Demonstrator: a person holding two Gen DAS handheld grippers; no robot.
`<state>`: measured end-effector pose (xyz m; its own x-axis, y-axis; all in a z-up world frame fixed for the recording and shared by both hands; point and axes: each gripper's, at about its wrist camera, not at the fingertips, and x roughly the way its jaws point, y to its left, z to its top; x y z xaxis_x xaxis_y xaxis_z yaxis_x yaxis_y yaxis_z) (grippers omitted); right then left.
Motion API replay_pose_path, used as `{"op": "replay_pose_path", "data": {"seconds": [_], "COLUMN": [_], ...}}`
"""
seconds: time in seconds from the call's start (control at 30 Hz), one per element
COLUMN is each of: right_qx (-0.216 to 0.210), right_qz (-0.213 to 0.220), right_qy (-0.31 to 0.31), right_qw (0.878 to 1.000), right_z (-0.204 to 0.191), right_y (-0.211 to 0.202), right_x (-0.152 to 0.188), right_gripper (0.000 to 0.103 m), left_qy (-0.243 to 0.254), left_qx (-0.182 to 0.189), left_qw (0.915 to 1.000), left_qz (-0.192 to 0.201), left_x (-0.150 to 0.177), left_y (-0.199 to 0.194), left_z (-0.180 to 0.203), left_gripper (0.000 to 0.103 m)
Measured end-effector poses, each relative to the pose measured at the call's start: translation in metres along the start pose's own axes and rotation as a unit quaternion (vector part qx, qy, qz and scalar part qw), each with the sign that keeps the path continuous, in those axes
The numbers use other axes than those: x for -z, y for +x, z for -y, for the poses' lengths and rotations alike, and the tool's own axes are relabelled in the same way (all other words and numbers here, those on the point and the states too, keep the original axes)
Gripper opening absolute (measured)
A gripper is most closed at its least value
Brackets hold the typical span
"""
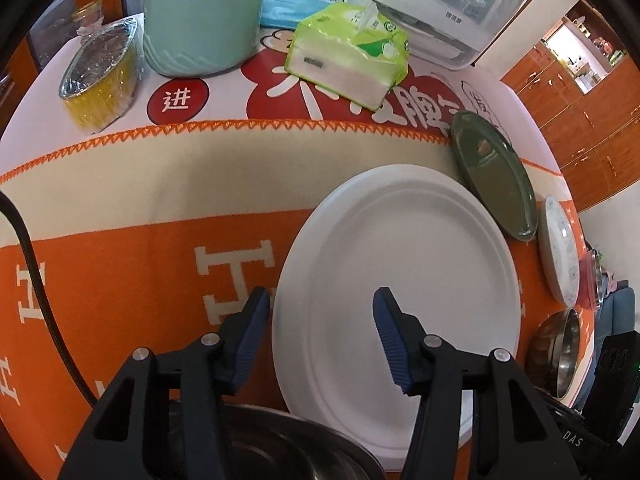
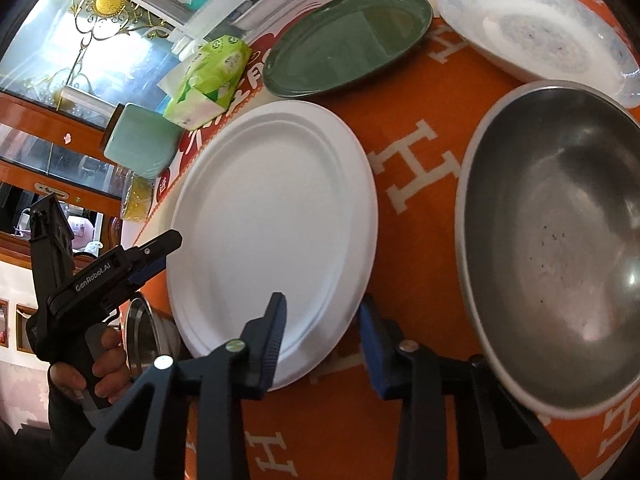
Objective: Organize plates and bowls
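- A large white plate (image 1: 396, 280) is seen lying flat on an orange cloth (image 1: 140, 280) patterned with white H letters, and both tools are set at its near rim.
- The left gripper (image 1: 320, 320) is placed astride the plate's left edge: one blue pad (image 1: 256, 332) is seen outside the rim over the cloth, the other above the plate's face. The jaws are partly spread, and no pressing on the plate can be made out.
- The right gripper (image 2: 320, 336) is placed astride the plate's (image 2: 272, 232) near-right edge, one finger above the plate and the other beyond the rim over the cloth. A gap is seen between pads and rim, so no pinch is shown.
- In the right wrist view, the left tool is seen held in a hand (image 2: 100, 368) at the plate's far side.
- A steel bowl (image 2: 560, 248) is seen just right of the white plate, apart from it.
- A green plate (image 2: 348, 40) and a white-and-blue patterned dish (image 2: 540, 28) are seen farther back.
- A second steel bowl (image 1: 280, 448) is partly seen under the left tool.
- A tissue pack (image 1: 352, 60) and a pale green canister (image 1: 200, 16) are seen at the back.
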<state>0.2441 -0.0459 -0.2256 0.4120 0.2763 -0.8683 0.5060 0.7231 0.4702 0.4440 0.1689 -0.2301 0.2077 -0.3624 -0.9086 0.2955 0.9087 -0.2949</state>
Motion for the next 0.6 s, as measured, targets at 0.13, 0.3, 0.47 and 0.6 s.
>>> {"op": "replay_pose_path", "data": {"seconds": [0.13, 0.3, 0.47, 0.6], "right_qx": [-0.001, 0.009, 0.015, 0.017], "right_qz": [0.002, 0.005, 0.006, 0.017], "right_qy": [-0.002, 0.000, -0.008, -0.012], "right_qw": [1.000, 1.000, 1.000, 1.000], "right_z": [0.000, 0.004, 0.002, -0.001], "right_y": [0.001, 0.000, 0.000, -0.006], "right_x": [-0.001, -0.003, -0.002, -0.003], "right_gripper": [0.034, 0.021, 0.021, 0.021], "left_qy": [-0.001, 0.006, 0.007, -0.004], "left_qx": [-0.004, -0.016, -0.024, -0.007], "left_qw": [0.9999, 0.9998, 0.9997, 0.9999], "left_qz": [-0.010, -0.007, -0.003, 0.013], "left_x": [0.001, 0.003, 0.005, 0.006], "left_y": [0.007, 0.010, 0.007, -0.004], "left_z": [0.002, 0.006, 0.002, 0.000], "left_gripper": [0.049, 0.046, 0.038, 0.037]}}
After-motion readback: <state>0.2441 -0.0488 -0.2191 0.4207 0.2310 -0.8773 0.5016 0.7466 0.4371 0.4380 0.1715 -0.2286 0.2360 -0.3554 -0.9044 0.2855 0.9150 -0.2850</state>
